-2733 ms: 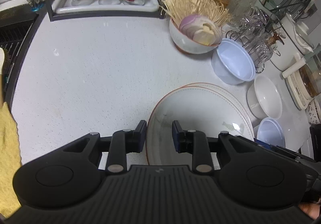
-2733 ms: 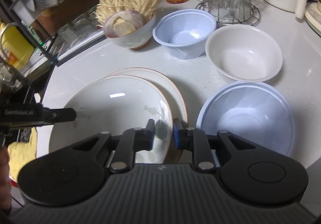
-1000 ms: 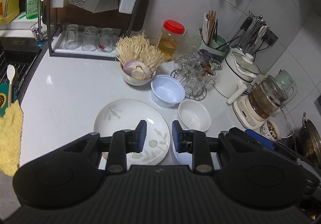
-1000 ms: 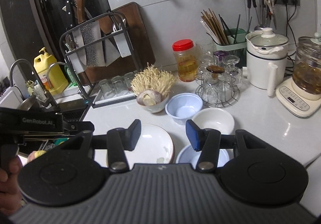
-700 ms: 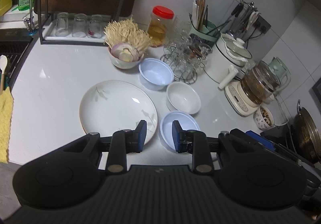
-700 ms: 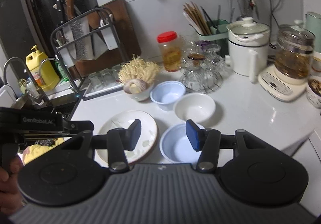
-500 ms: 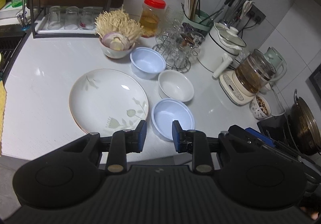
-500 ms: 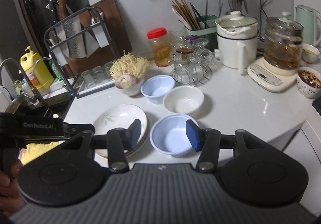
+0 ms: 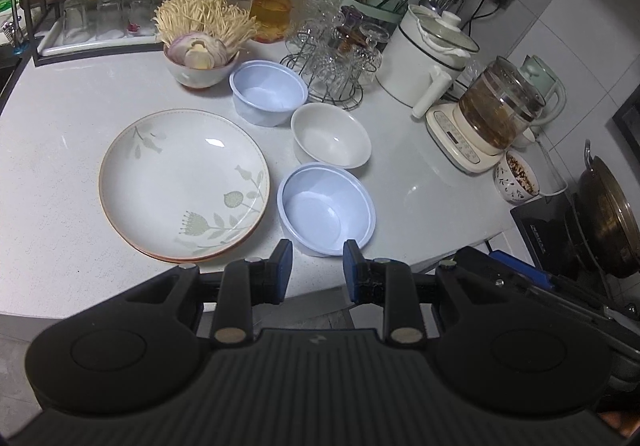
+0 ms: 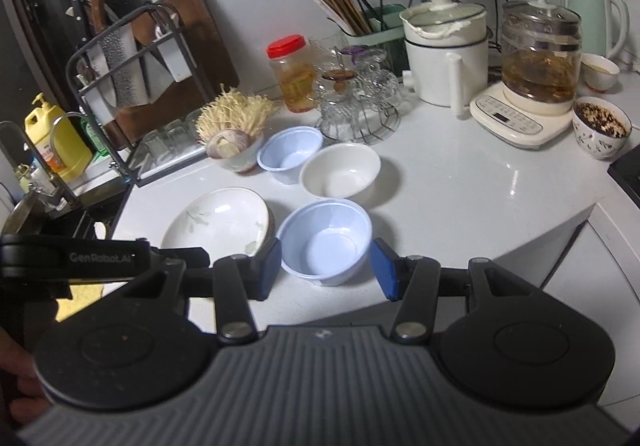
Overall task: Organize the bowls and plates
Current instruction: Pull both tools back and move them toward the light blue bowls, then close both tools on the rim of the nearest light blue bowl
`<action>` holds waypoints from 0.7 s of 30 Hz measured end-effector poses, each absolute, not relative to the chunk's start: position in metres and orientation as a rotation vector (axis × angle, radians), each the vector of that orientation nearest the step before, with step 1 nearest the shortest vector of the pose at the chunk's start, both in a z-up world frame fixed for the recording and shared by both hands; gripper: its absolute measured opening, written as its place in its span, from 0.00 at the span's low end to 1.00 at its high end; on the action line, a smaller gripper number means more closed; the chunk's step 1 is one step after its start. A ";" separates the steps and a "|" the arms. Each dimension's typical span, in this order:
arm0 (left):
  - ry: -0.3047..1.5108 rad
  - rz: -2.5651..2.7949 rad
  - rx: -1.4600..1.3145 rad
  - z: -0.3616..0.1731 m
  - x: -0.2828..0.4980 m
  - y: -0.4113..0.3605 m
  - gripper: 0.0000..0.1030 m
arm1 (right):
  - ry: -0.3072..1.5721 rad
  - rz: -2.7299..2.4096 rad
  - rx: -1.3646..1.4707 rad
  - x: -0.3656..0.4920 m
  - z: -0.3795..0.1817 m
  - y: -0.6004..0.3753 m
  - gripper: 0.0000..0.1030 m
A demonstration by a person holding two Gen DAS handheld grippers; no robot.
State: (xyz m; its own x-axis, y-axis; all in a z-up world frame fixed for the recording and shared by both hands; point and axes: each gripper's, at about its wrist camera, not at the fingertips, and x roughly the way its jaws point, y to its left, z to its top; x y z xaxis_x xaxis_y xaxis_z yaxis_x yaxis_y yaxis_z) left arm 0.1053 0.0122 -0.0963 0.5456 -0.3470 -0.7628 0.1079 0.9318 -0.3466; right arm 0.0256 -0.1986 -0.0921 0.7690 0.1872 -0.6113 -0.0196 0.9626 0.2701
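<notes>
On the white speckled tabletop [image 9: 60, 126] sits a stack of round white plates with pale green leaf prints and a thin reddish rim [image 9: 182, 182] [image 10: 218, 224], the upper one lying squarely on the one beneath. Just right of the stack, near the front edge, stands a pale blue plastic bowl [image 9: 326, 206] [image 10: 324, 238]. Beyond it is a plain white ceramic bowl [image 9: 330, 134] [image 10: 340, 170], and farther left a second pale blue plastic bowl [image 9: 268, 92] [image 10: 289, 153]; the three bowls form a close group, each separate and upright. Farther back, a white ceramic bowl heaped with enoki mushrooms and a cut onion [image 9: 200, 54] [image 10: 234, 144] stands beside a clear jar with a red lid [image 9: 276, 2] [image 10: 294, 74] and a wire rack of upturned glass cups [image 9: 334, 58] [image 10: 358, 106]. At the far right are a white lidded pot [image 9: 430, 54] and a glass kettle on a cream base [image 9: 492, 114].

The left gripper [image 9: 316, 270] is held above the near edge of the tabletop, its blue-padded fingers [image 9: 284, 266] spread apart with nothing between them. The right gripper [image 10: 324, 270] hangs over the near blue bowl, its fingers [image 10: 384, 270] spread wide and empty, framing that bowl from above without touching it.
</notes>
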 end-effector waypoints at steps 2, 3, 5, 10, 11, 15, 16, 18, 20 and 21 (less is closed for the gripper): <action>0.967 -0.272 -0.269 -0.102 0.110 0.010 0.30 | 0.698 0.103 0.266 0.028 -0.097 -0.202 0.51; 0.973 -0.272 -0.268 -0.105 0.113 0.009 0.30 | 0.705 0.098 0.270 0.030 -0.100 -0.204 0.51; 0.976 -0.281 -0.270 -0.110 0.117 0.007 0.30 | 0.716 0.090 0.276 0.033 -0.106 -0.207 0.51; 0.974 -0.282 -0.261 -0.122 0.127 0.003 0.30 | 0.743 0.078 0.305 0.043 -0.120 -0.215 0.51; 0.979 -0.285 -0.260 -0.124 0.131 0.003 0.30 | 0.746 0.077 0.307 0.046 -0.123 -0.216 0.51; 0.998 -0.299 -0.231 -0.135 0.144 -0.001 0.30 | 0.753 0.075 0.322 0.055 -0.129 -0.221 0.51; 0.998 -0.298 -0.207 -0.137 0.146 -0.003 0.30 | 0.756 0.073 0.321 0.058 -0.131 -0.222 0.51; 1.006 -0.299 -0.179 -0.143 0.152 -0.006 0.30 | 0.763 0.073 0.331 0.063 -0.135 -0.225 0.51; 1.023 -0.300 -0.180 -0.149 0.159 -0.008 0.30 | 0.775 0.071 0.342 0.069 -0.139 -0.227 0.51; 1.035 -0.297 -0.184 -0.153 0.162 -0.009 0.30 | 0.782 0.071 0.346 0.073 -0.141 -0.228 0.51</action>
